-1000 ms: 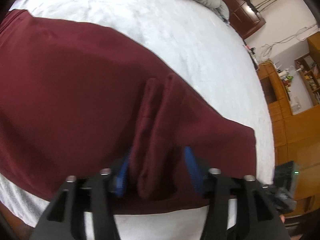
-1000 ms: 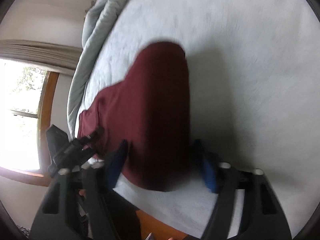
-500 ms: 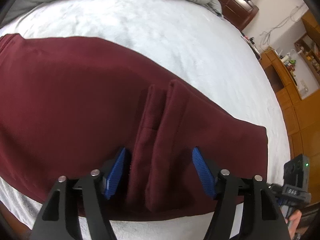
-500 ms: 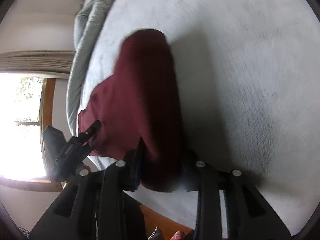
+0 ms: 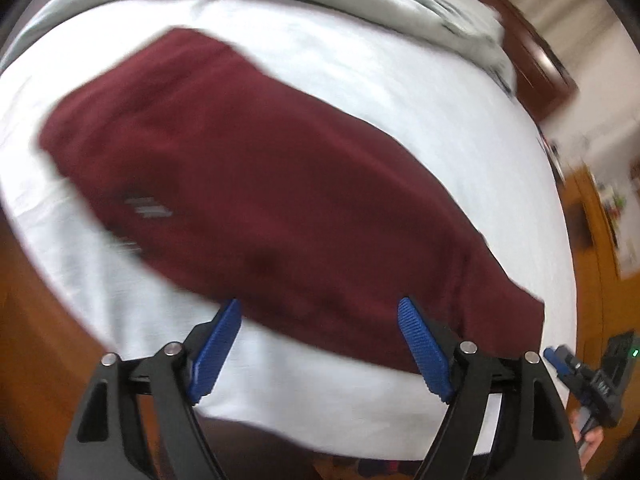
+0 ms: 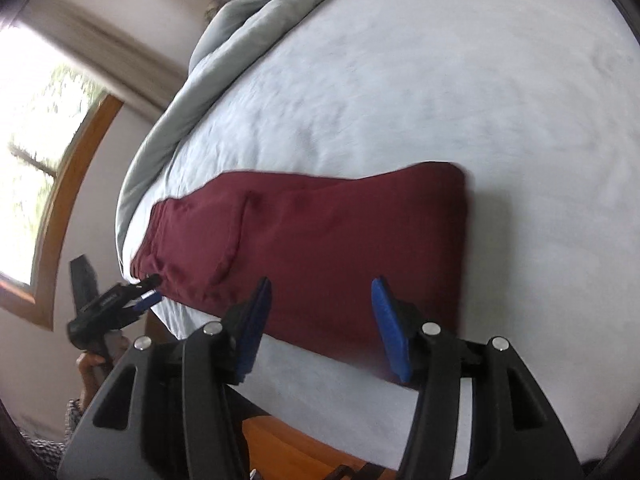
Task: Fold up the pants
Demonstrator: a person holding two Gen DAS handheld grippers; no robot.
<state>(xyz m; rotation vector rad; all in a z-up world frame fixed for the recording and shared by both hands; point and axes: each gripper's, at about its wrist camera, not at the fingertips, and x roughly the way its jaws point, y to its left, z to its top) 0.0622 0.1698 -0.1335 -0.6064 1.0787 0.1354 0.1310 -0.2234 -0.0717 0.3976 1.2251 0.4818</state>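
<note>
Our left claw [image 5: 320, 344] and right claw [image 6: 318, 328] were both opening, empty, above the maroon pants [image 6: 320, 232] lying ahead on the bed [image 6: 440, 80].

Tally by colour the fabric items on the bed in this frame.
Maroon: 1, the pants
Grey: 1, the bunched duvet
White: 1, the bed sheet
Total: 3

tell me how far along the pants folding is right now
Done: the maroon pants lie flat on the white bed as one long strip, apparently folded leg over leg. In hand: nothing; the left gripper and right gripper are both opening, with no cloth pinched between their fingers. Left: probably folding the strip across its length into a compact stack.
</note>
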